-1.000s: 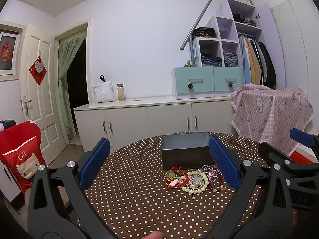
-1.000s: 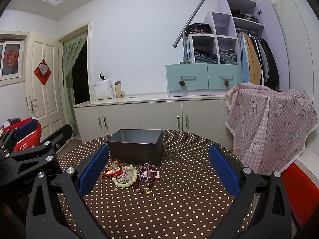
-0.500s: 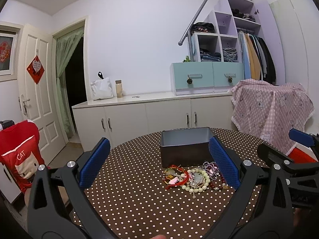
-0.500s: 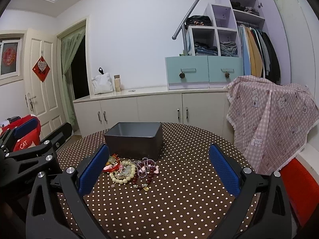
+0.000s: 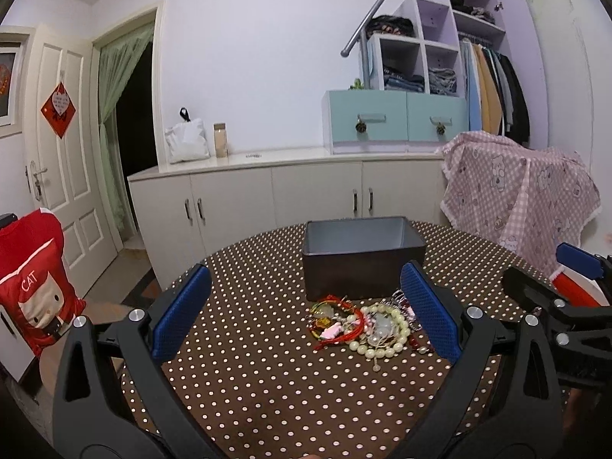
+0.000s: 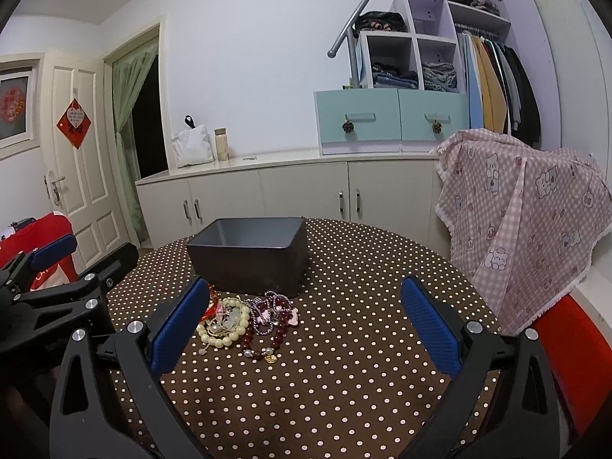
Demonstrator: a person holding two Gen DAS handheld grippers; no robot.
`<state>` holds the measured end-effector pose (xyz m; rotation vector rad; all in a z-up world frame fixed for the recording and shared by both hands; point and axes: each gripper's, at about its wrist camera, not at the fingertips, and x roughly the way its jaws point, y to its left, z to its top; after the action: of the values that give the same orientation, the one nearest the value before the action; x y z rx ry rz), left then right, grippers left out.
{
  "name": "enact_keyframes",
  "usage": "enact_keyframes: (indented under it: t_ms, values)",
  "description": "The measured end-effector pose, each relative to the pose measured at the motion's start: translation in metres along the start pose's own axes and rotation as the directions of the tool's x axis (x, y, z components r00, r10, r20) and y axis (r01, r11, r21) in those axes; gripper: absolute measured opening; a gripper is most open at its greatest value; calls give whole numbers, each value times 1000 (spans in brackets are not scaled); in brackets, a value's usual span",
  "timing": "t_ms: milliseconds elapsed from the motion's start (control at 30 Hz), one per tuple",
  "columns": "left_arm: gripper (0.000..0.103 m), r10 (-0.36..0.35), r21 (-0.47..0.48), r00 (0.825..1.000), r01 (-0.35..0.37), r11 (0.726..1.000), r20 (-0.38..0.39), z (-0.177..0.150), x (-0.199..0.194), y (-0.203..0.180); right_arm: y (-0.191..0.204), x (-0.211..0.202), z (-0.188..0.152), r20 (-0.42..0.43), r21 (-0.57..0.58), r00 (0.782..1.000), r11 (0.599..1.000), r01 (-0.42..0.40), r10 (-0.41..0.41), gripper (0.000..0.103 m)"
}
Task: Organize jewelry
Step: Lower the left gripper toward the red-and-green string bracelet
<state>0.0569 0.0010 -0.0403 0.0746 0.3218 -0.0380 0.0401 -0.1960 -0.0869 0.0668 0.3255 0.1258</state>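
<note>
So the jewelry pile [image 6: 244, 319] is heaped right beside the gray box [image 6: 250, 258], probably for easy loading. The left gripper [image 5: 306, 313] and right gripper [image 6: 302, 319] are both held wide open, nothing gripped.

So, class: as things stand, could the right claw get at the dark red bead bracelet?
Probably yes. The right claw is open, and the dark red bead bracelet lies uncovered on the table between its fingers' line, at the pile's near edge, with nothing in front.
</note>
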Motion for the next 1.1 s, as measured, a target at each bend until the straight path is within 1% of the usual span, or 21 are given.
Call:
enact_keyframes:
  t_ms: [100, 167, 200, 233, 267, 333, 400, 467, 533, 600, 667, 700, 733, 767, 800, 833, 933, 1033, 1067, 1100]
  values:
    - [97, 4, -21, 999, -5, 1000, -51, -2, 12, 9, -3, 7, -3, -20, 10, 1000, 1000, 8, -8, 96]
    - [97, -21, -53, 994, 15, 998, -106, -4, 24, 21, -8, 12, -3, -40, 33, 999, 999, 4, -3, 96]
    - [97, -30, -63, 992, 22, 998, -122, -6, 28, 25, -9, 13, -3, -41, 42, 999, 999, 1, 1, 96]
    - [97, -45, -76, 986, 33, 997, -160, -8, 35, 31, -10, 14, -3, -43, 46, 999, 999, -1, 3, 96]
    - [97, -51, -84, 982, 36, 996, -180, -10, 39, 35, -11, 15, -3, -50, 49, 999, 999, -1, 4, 96]
    - [97, -75, -117, 966, 47, 992, -248, -15, 52, 44, -12, 19, -2, -67, 54, 998, 999, -5, 9, 96]
    - [97, -105, -141, 950, 65, 988, -295, -19, 61, 49, -13, 22, -2, -81, 58, 997, 998, -10, 14, 96]
    - [96, -107, -136, 944, 67, 988, -312, -22, 66, 48, -14, 26, -3, -100, 65, 995, 998, -14, 20, 96]
    - [89, -109, -101, 937, 79, 992, -332, -23, 69, 41, -17, 31, -3, -124, 79, 992, 997, -16, 26, 96]
    - [75, -129, -76, 927, 109, 991, -352, -24, 73, 34, -21, 35, -3, -148, 96, 989, 995, -17, 31, 96]
    - [70, -158, -43, 914, 153, 987, -374, -24, 76, 22, -23, 38, -5, -164, 107, 986, 994, -18, 35, 96]
    - [65, -166, -24, 910, 169, 985, -379, -25, 76, 17, -25, 41, -5, -175, 113, 984, 993, -18, 38, 96]
    - [60, -173, 0, 902, 189, 982, -395, -26, 80, 10, -25, 41, -6, -181, 116, 983, 993, -19, 40, 96]
    - [49, -181, 10, 896, 202, 979, -407, -26, 81, 7, -26, 44, -6, -192, 122, 981, 992, -20, 43, 96]
    - [45, -190, 23, 887, 220, 975, -420, -27, 83, 2, -27, 45, -7, -201, 127, 979, 992, -21, 47, 96]
    - [45, -193, 34, 881, 230, 973, -431, -28, 86, -2, -28, 46, -8, -207, 133, 977, 991, -25, 52, 96]
    - [44, -191, 54, 873, 240, 969, -450, -30, 91, -8, -29, 49, -9, -224, 150, 972, 988, -33, 66, 96]
    - [44, -218, 47, 860, 269, 962, -461, -29, 94, -10, -30, 53, -10, -243, 164, 967, 986, -36, 76, 96]
    - [42, -213, 52, 860, 266, 963, -464, -29, 96, -12, -30, 54, -11, -247, 167, 966, 985, -39, 80, 96]
    - [28, -203, 60, 860, 260, 964, -467, -29, 98, -13, -29, 54, -11, -250, 168, 965, 985, -42, 83, 96]
